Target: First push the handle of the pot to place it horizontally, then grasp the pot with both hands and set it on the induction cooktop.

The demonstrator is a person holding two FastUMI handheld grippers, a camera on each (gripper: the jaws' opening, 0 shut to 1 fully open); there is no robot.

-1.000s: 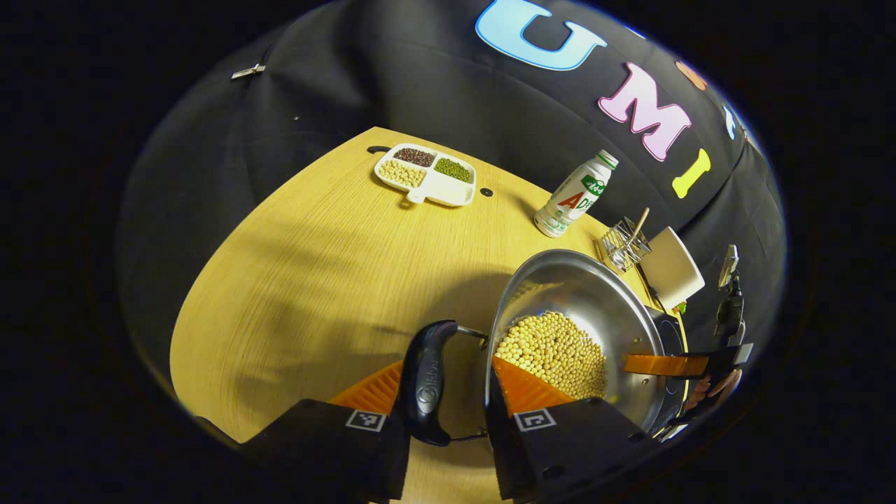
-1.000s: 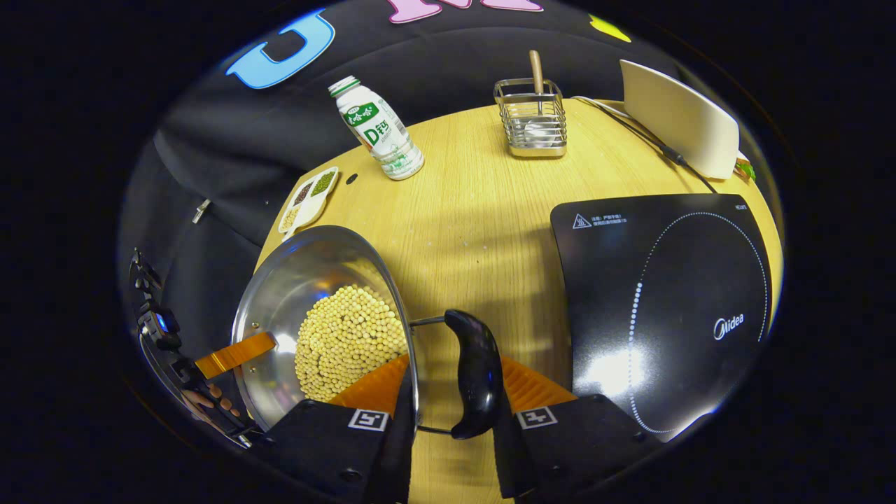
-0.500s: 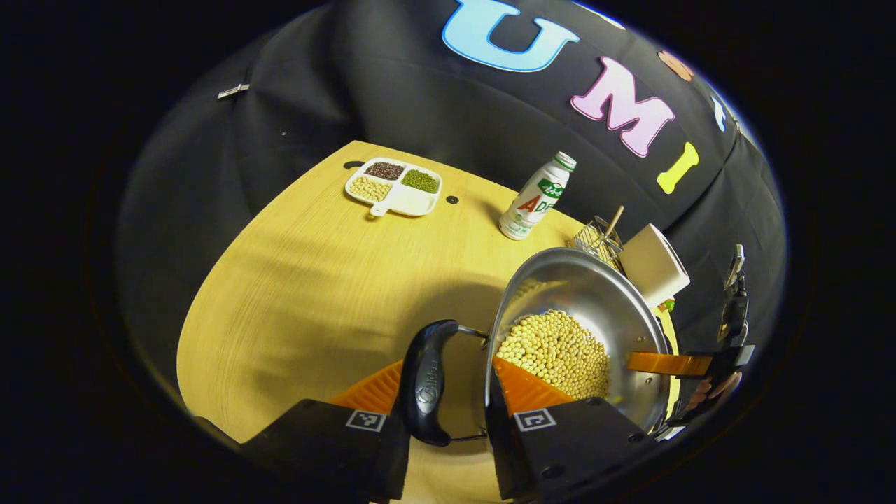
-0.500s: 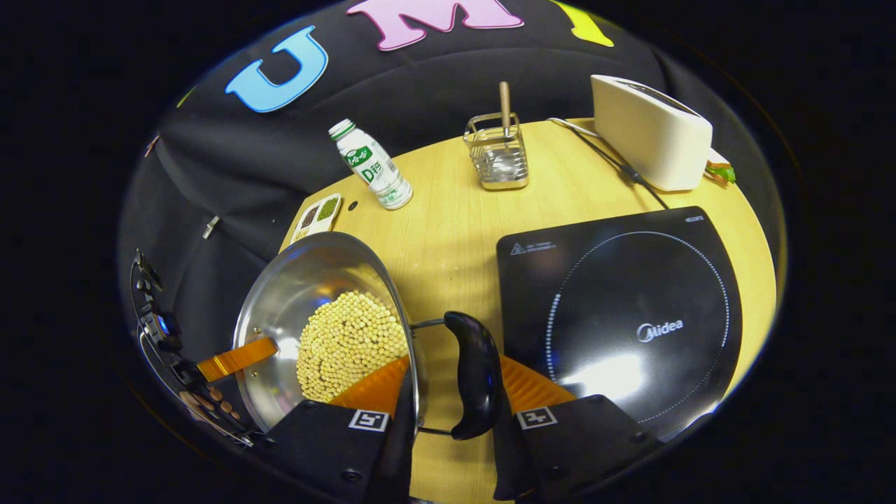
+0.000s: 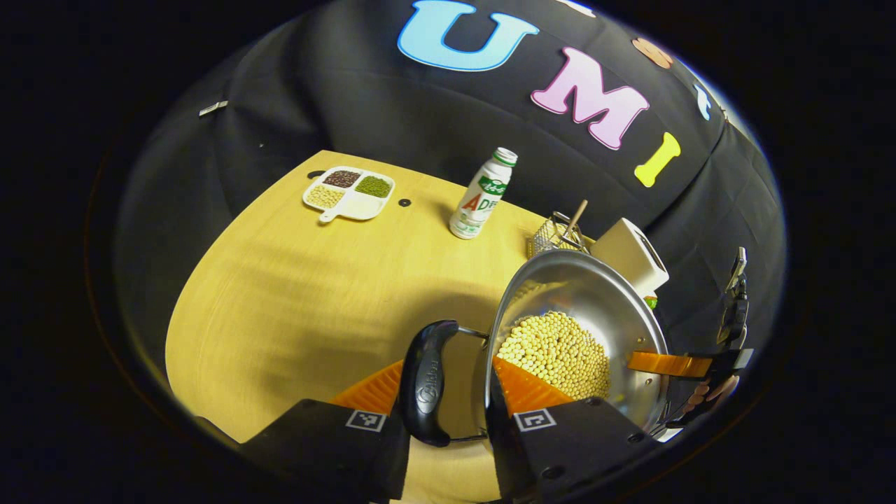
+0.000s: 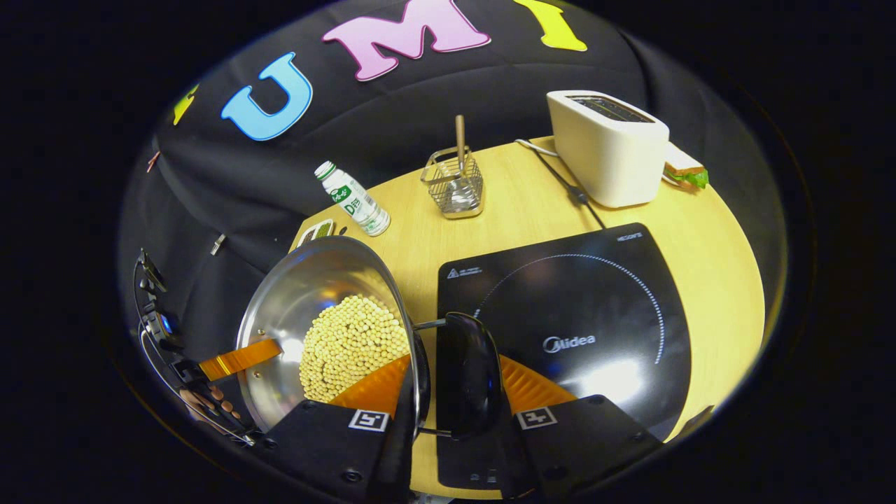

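- The pot (image 5: 581,322) is a shiny steel bowl-shaped pan, its floor heaped with pale yellow beans (image 5: 556,353), with a black loop handle on wire arms at each side
- The left tongs (image 5: 442,392) hold the pot at its left handle (image 5: 424,381): one orange finger lies outside the handle, the other inside the rim against the beans
- The right tongs (image 6: 451,385) grip the same way at the right handle (image 6: 467,374), one finger inside the rim, one outside the handle
- In the right gripper view the pot hangs with its right handle over the near left edge of the induction cooktop (image 6: 581,315), whose dark glass lies bare
- Beyond the cooktop stand a toaster (image 6: 607,147) with its cord, a wire utensil holder (image 6: 455,185) and a bottle (image 6: 352,199), all well apart from the pot
- In the left gripper view a broad stretch of table (image 5: 294,294) lies open to the left of the pot, with a divided dish (image 5: 348,192) near the far edge
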